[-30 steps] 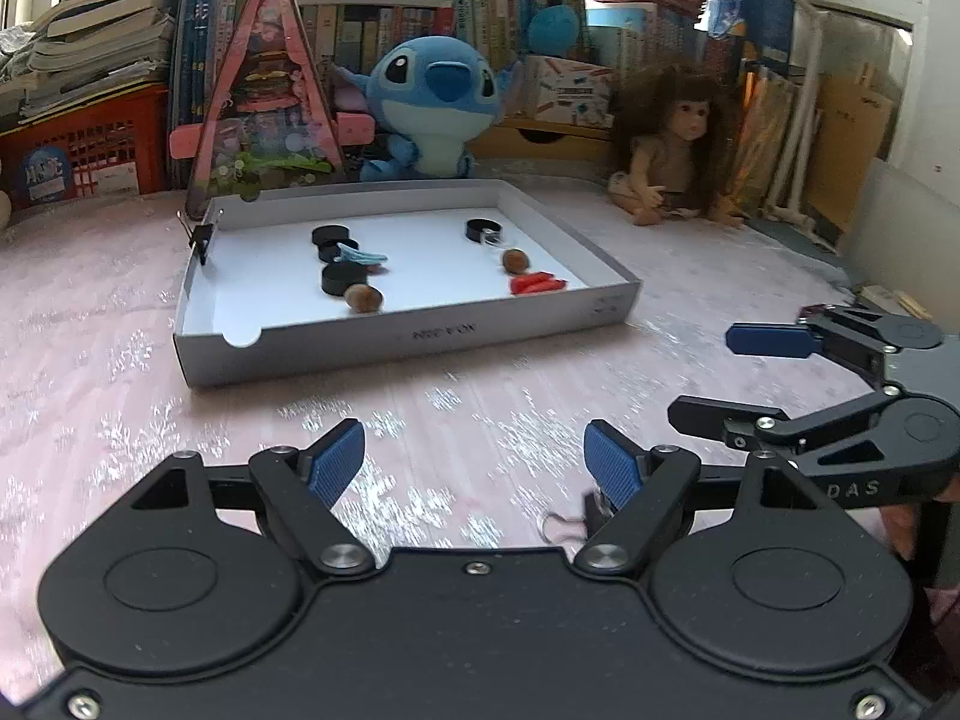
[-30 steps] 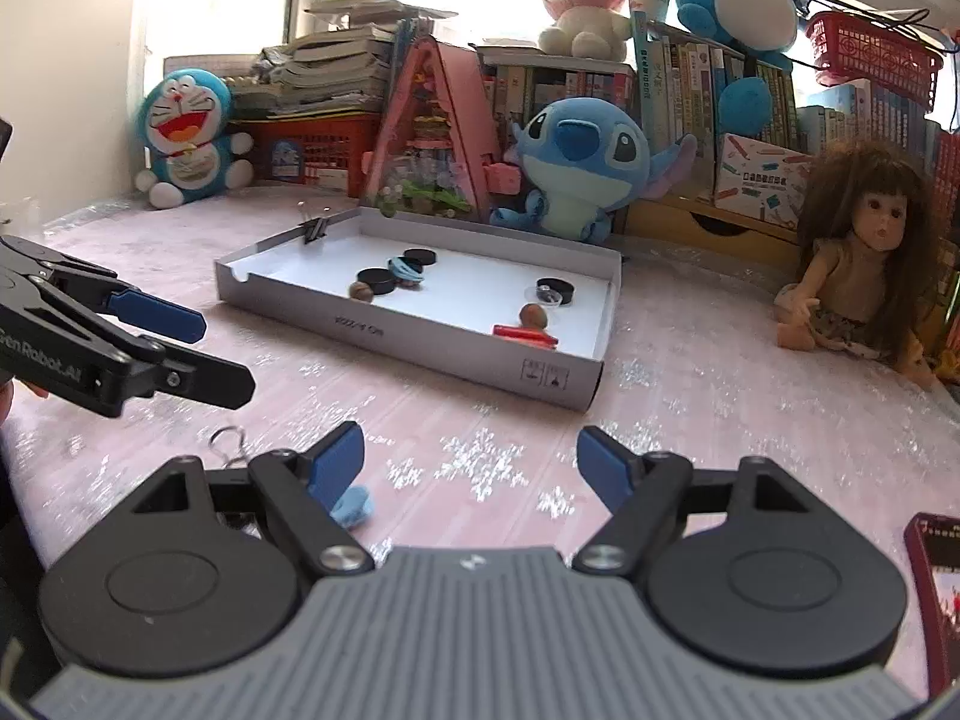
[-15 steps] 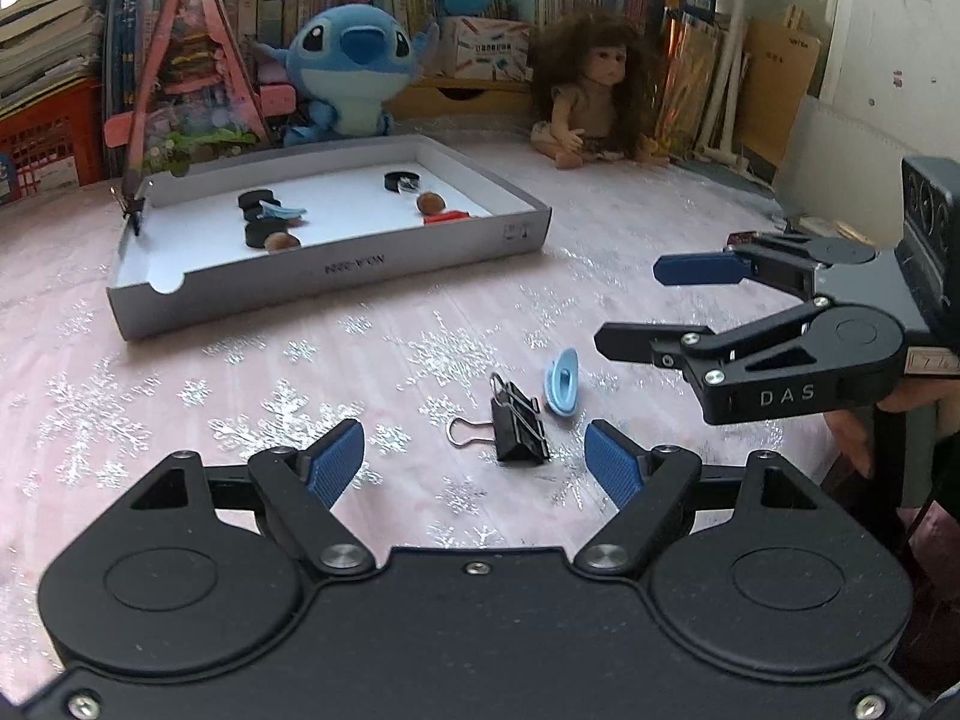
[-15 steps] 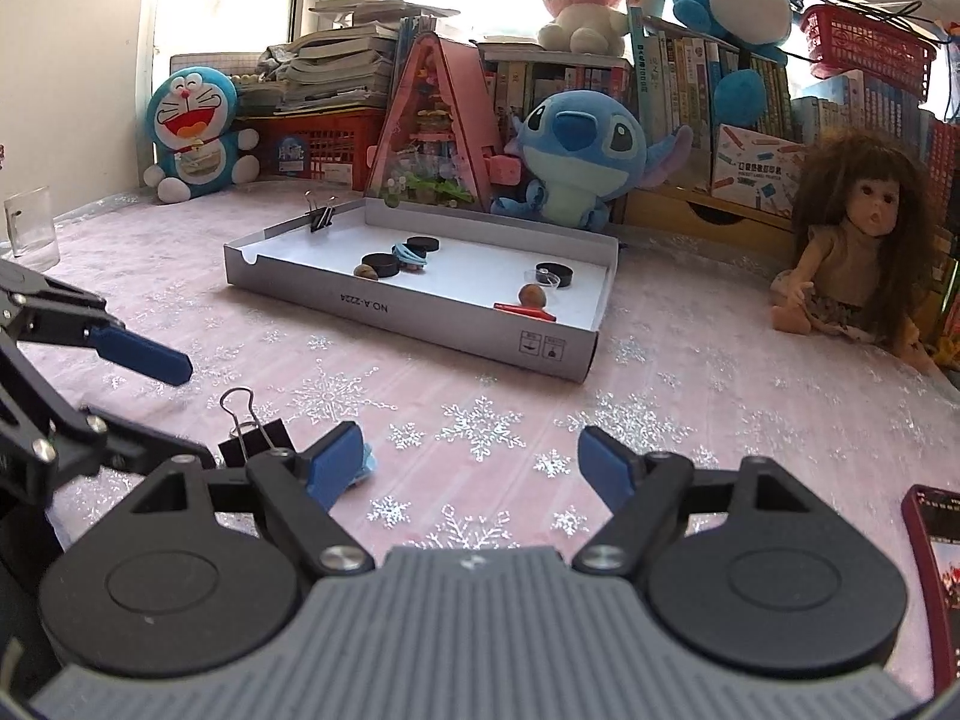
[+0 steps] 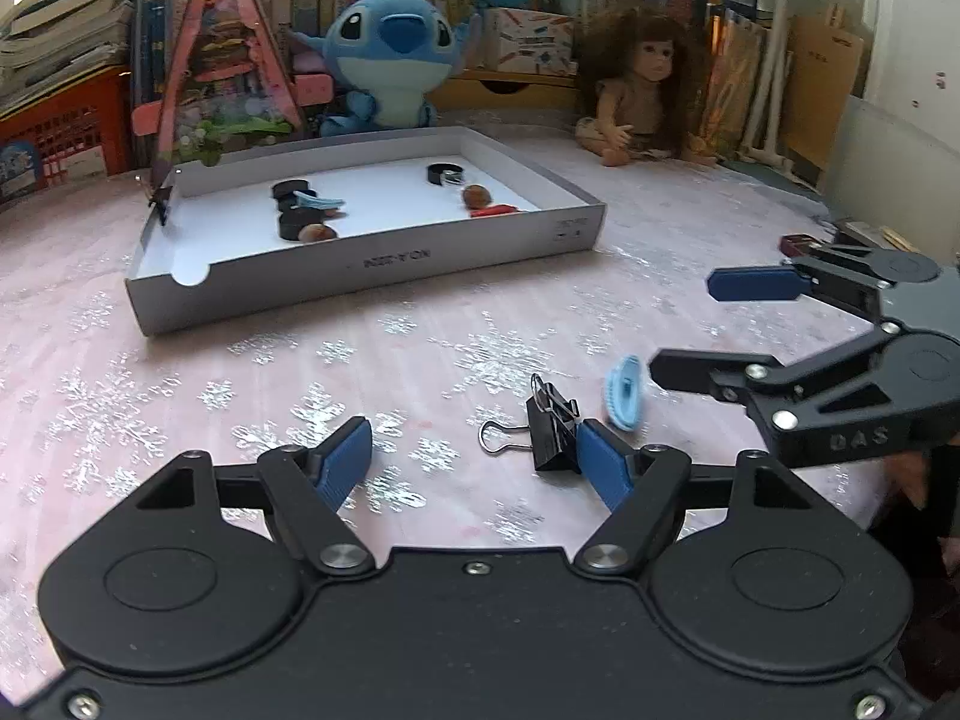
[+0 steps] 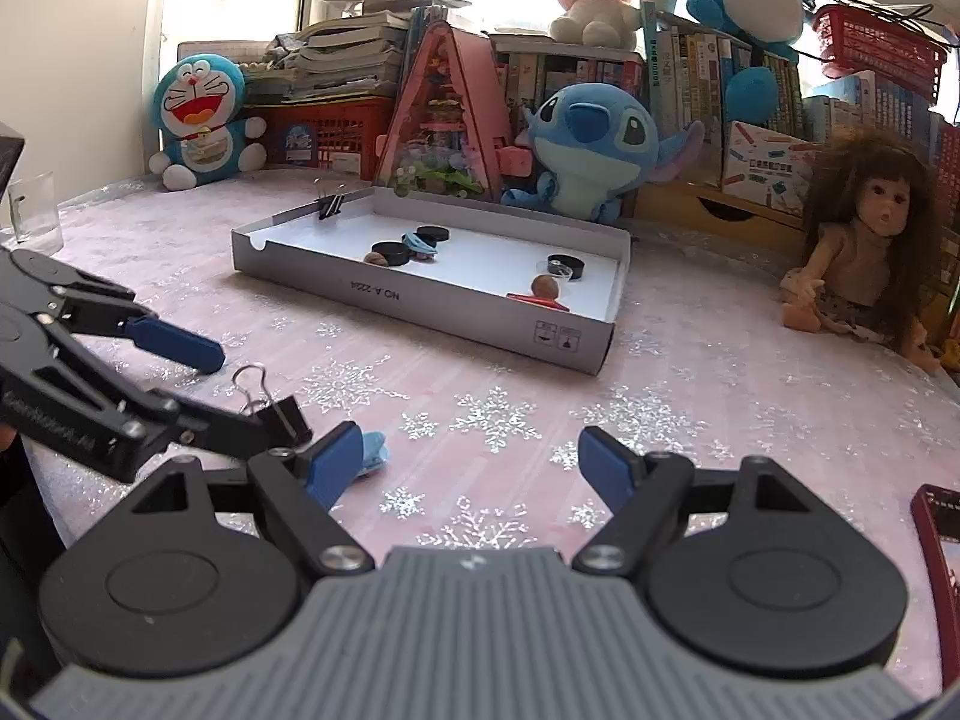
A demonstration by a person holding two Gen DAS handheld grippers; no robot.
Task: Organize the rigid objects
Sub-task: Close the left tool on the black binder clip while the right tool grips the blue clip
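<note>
**Two loose pieces wait outside the tray**

Two small items lie on the pink snowflake-print tablecloth (image 5: 180,360), well short of the shallow grey cardboard tray (image 5: 372,264) that already holds black discs, brown nuts and a red piece, so they look like the next things to sort in.

From the left wrist view, the black metal binder clip (image 5: 555,429) sits at about 1 o'clock from the left gripper (image 5: 477,465). Its long axis runs roughly 3 to 9 o'clock, with one wire loop flat toward 9 and the other raised toward 12. The left jaws are closing but pinch nothing; the right-hand blue pad is just beside the clip.

Beside the clip, at 3 o'clock, the light blue plastic hair clip (image 5: 624,393) lies lengthwise from 12 to 6.

Near it, the right gripper (image 6: 474,465) hangs with jaws spread and empty, probably ready for that piece.
</note>
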